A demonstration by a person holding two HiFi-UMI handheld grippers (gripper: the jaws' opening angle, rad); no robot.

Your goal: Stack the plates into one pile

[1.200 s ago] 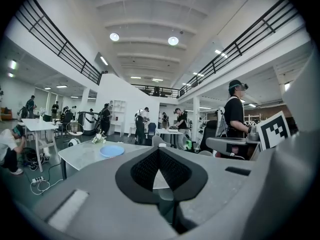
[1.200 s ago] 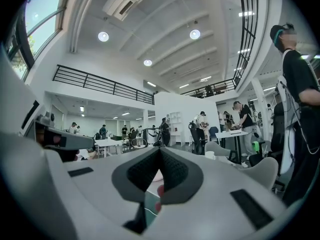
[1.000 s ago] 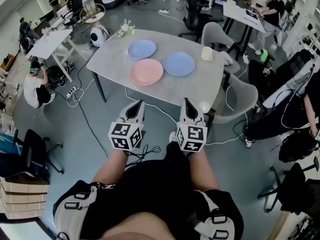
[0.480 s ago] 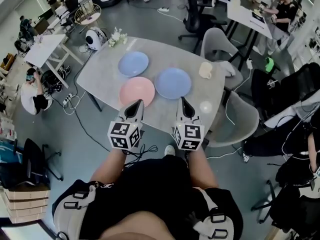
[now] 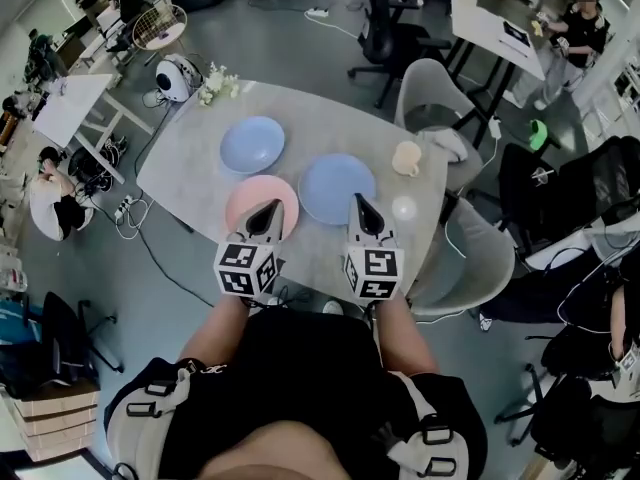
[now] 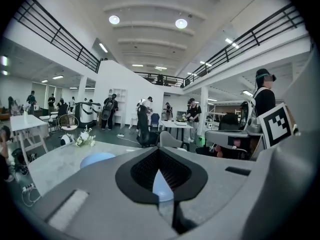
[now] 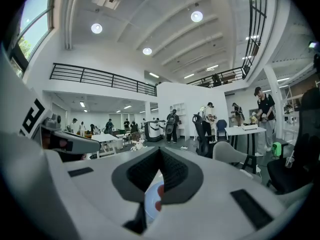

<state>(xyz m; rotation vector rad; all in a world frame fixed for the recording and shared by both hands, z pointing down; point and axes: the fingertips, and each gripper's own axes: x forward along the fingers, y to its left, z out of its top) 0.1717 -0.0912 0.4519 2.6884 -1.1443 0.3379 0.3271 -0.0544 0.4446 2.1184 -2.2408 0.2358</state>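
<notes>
Three plates lie apart on the grey table (image 5: 190, 173) in the head view: a blue plate (image 5: 252, 144) at the back left, a pink plate (image 5: 250, 200) in front of it, and a second blue plate (image 5: 337, 188) to the right. My left gripper (image 5: 265, 213) is shut and empty, its tip over the pink plate's near edge. My right gripper (image 5: 362, 208) is shut and empty, just at the near right edge of the second blue plate. In the left gripper view the back blue plate (image 6: 97, 159) shows beyond the shut left gripper (image 6: 159, 151).
A cream cup (image 5: 406, 158) and a small white round thing (image 5: 403, 208) sit on the table's right side, and white flowers (image 5: 215, 85) at its far corner. Grey chairs (image 5: 470, 243) stand to the right. Cables lie on the floor at the left.
The table has come closer. Both grippers, earlier over the floor short of it, now reach over its near edge to the pink and right blue plates. Jaws stayed shut.
</notes>
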